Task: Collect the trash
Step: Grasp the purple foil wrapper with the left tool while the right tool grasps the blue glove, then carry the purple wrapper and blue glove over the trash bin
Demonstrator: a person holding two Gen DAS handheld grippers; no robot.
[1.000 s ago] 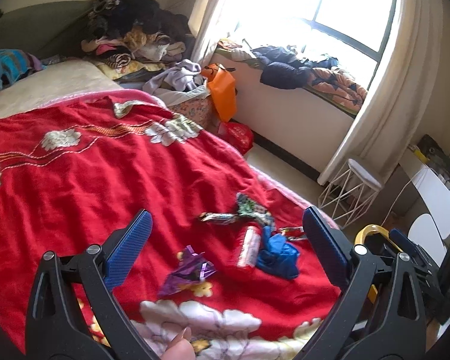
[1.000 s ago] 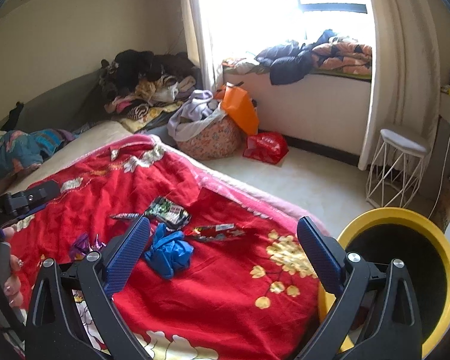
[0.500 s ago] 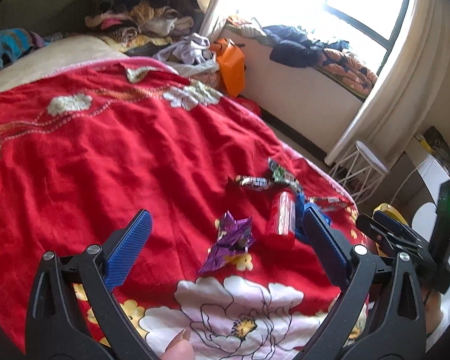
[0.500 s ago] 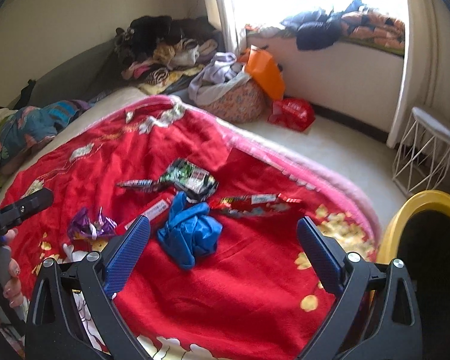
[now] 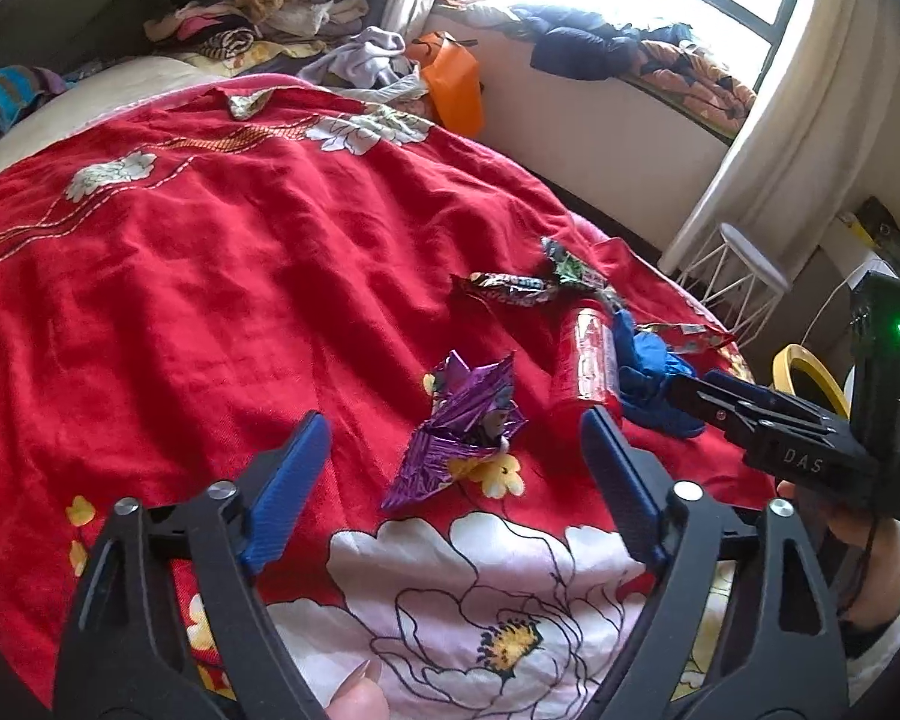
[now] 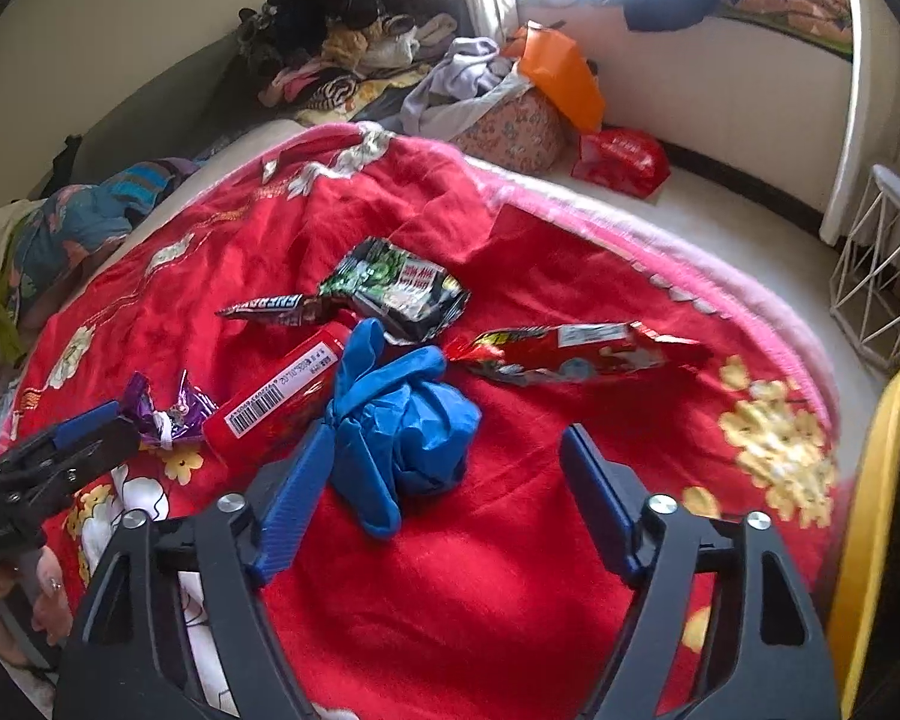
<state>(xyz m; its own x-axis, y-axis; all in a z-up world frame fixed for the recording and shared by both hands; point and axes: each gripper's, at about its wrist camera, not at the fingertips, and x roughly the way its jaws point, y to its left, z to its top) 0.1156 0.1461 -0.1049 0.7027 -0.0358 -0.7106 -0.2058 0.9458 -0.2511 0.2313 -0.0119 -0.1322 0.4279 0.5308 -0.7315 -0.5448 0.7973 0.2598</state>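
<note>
Trash lies on a red flowered blanket (image 5: pixel 210 270). A crumpled purple foil wrapper (image 5: pixel 462 420) sits between the fingers of my left gripper (image 5: pixel 453 420). Its jaws are closing, and neither pad presses on the foil. In the right wrist view, a balled blue glove (image 6: pixel 402 420) lies between the fingers of my right gripper (image 6: pixel 447 432). These jaws are closing too, with the left pad right beside the glove and the right pad well clear. A red tube (image 6: pixel 282 390), a green-black packet (image 6: pixel 396 288), a dark bar wrapper (image 6: pixel 264 306) and a red snack wrapper (image 6: pixel 570 351) lie around it.
A yellow-rimmed bin (image 6: pixel 870 510) stands off the bed's right edge. Beyond the bed are a clothes pile (image 5: pixel 258 6), an orange bag (image 5: pixel 453 84), a red bag (image 6: pixel 621 159) on the floor and a white wire stool (image 5: pixel 744 276). A hand (image 5: pixel 870 564) holds the right gripper.
Both grippers have sunk toward the blanket and tilted down. The left now frames the purple wrapper, the right the blue glove. Both pairs of jaws stand narrower than before.
</note>
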